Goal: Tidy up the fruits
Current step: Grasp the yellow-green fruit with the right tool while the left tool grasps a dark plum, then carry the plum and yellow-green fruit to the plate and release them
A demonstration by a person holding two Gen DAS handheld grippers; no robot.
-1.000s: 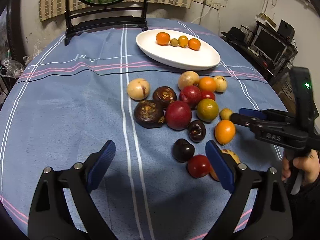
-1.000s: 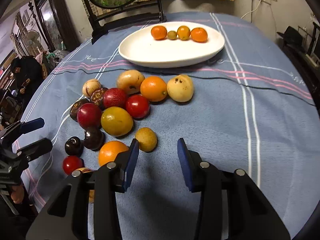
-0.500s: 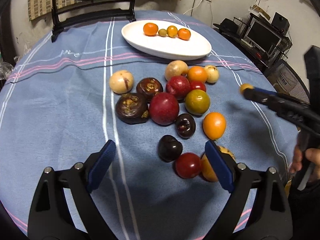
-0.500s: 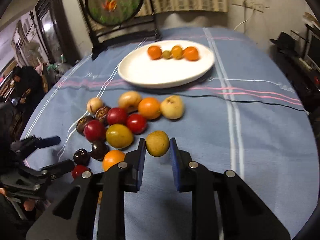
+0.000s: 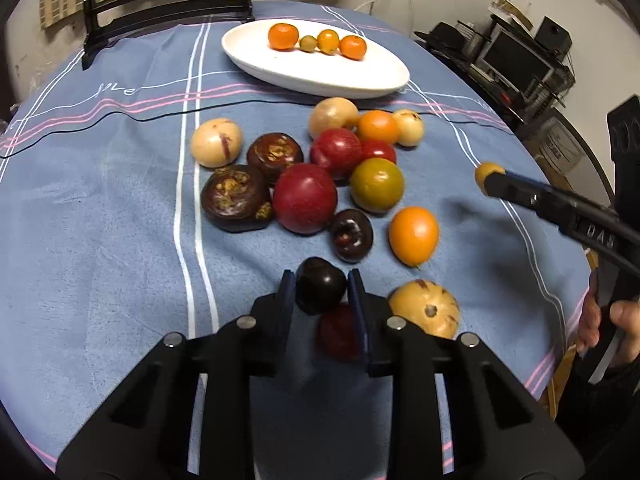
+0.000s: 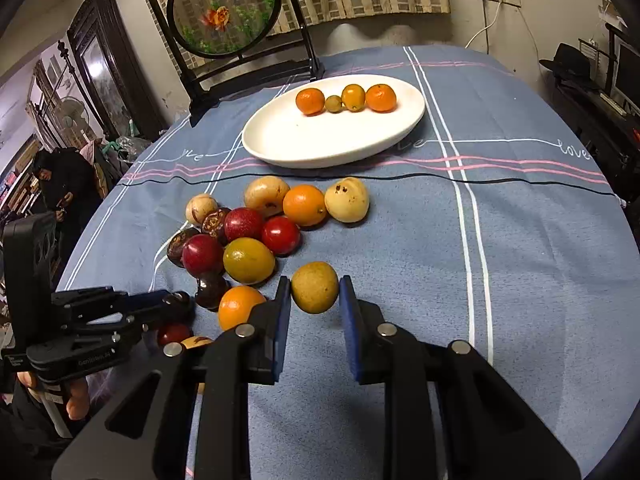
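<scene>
A pile of loose fruit (image 5: pixel 332 168) lies mid-table on the blue cloth. Behind it a white oval plate (image 5: pixel 320 72) holds three orange fruits and a small green one. My left gripper (image 5: pixel 322 286) points down at the pile's near edge; its jaws are closing and the pads press both sides of a small dark purple fruit (image 5: pixel 320 292). My right gripper (image 6: pixel 315 288) is shut on a yellow-brown fruit (image 6: pixel 315 287), held just above the cloth. From the left wrist view it reaches in from the right, the fruit (image 5: pixel 489 172) at its tip.
A red fruit (image 5: pixel 336 332) and a tan speckled one (image 5: pixel 424 310) lie right by my left fingers. A round picture on a black stand (image 6: pixel 224 12) stands at the table's far edge. A person (image 6: pixel 60 184) sits beyond the left edge, shelves with a monitor (image 5: pixel 516 60) on the right.
My left gripper went from wide open to closed on the dark purple fruit. My right gripper closed on the yellow-brown fruit and lifted it off the cloth.
</scene>
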